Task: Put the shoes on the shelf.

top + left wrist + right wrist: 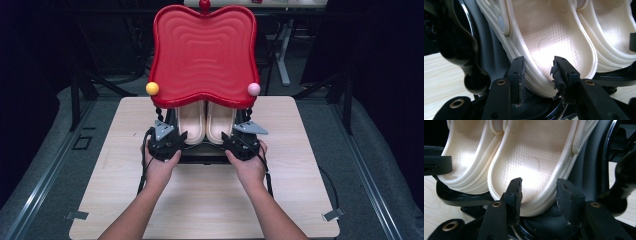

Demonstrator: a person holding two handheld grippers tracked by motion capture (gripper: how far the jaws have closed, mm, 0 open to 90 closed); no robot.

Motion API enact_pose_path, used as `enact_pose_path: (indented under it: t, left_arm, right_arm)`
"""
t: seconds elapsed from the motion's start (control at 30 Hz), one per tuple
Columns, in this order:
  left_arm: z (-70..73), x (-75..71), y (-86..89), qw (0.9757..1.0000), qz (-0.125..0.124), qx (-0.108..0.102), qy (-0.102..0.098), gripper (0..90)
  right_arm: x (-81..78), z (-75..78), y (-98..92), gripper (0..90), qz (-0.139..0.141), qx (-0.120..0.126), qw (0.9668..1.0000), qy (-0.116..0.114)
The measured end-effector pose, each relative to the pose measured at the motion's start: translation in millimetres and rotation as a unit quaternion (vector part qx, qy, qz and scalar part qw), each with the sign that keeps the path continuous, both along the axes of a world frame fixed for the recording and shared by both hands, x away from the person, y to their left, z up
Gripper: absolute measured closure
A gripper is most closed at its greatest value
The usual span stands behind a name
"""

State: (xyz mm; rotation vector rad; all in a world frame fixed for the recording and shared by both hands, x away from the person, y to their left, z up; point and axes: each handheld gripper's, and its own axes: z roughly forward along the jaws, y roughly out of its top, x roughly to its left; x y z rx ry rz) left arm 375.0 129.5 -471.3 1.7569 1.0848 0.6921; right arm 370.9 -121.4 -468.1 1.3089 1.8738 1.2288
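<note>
Two cream clogs (206, 122) sit side by side, heels toward person, on black glossy stand (200, 152) at centre of wooden counter (115, 180). Red wavy-edged tray (204, 55) stands tilted above them; yellow ball (152, 88) and pink ball (254, 89) at its lower corners. Left hand-held gripper (539, 72) straddles heel rim of left clog (549, 37), jaws parted, rim between them. Right hand-held gripper (539, 193) likewise parted around heel of right clog (534, 157). Whether pads press the rims, cannot tell.
</note>
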Motion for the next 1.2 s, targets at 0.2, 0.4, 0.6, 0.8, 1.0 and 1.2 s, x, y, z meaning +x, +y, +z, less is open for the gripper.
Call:
enact_pose_path:
  t: [0.2, 0.4, 0.6, 0.8, 1.0, 1.2]
  left_arm:
    - [0.2, 0.1, 0.8, 1.0000, 0.000, -0.007, 0.003, 61.8]
    - [0.5, 0.0, 2.4, 0.9999, -0.003, -0.013, 0.008, 61.4]
    - [0.4, -0.3, 2.2, 0.9999, -0.002, -0.013, 0.007, 61.3]
    - [0.6, -0.3, 2.9, 0.9999, -0.003, -0.011, 0.006, 60.7]
    - [0.7, -0.1, 3.9, 0.9997, -0.006, -0.023, 0.009, 56.5]
    - [4.2, -5.1, 3.5, 0.9997, -0.011, -0.024, 0.005, 54.1]
  right_arm:
    - [0.7, 1.8, 1.4, 55.6, -0.001, -0.006, 1.0000, 0.005]
    - [0.7, 1.6, 1.9, 55.6, -0.002, -0.008, 1.0000, 0.002]
    - [0.5, 1.1, 2.0, 55.5, -0.003, -0.005, 1.0000, 0.001]
    - [0.2, 1.0, 1.9, 55.3, -0.003, -0.005, 1.0000, 0.000]
    - [-1.9, 2.5, 1.2, 56.6, -0.004, 0.000, 1.0000, 0.000]
    - [-8.8, 5.2, 3.3, 56.4, 0.005, -0.011, 0.9999, -0.008]
